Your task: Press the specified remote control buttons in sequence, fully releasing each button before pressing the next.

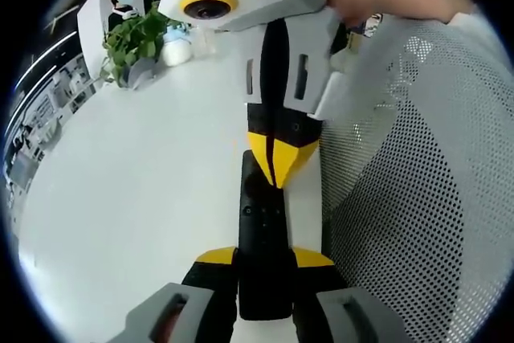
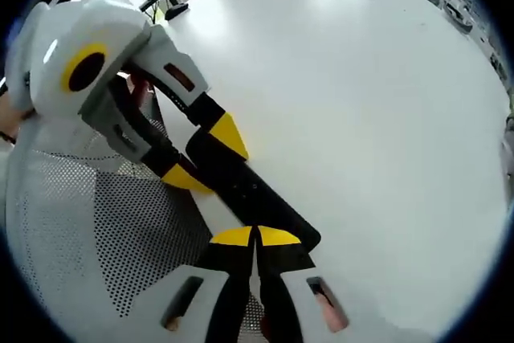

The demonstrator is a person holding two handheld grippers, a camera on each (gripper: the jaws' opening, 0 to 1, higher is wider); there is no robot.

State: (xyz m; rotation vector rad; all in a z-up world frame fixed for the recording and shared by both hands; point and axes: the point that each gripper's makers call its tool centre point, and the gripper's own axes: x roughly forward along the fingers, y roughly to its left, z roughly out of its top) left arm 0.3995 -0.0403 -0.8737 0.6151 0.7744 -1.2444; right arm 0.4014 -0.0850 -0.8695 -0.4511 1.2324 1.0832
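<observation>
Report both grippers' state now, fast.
Left gripper: shut on the black remote, holding one end.
Right gripper: shut, yellow tips together on the remote's buttons.

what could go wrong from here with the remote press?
1. The remote lies near the table edge, above the mesh chair; a hard push might slide it off.
2. The right gripper, jaws closed, could catch two neighbouring buttons.
3. The left gripper clamps one end only, so the remote may pivot.
</observation>
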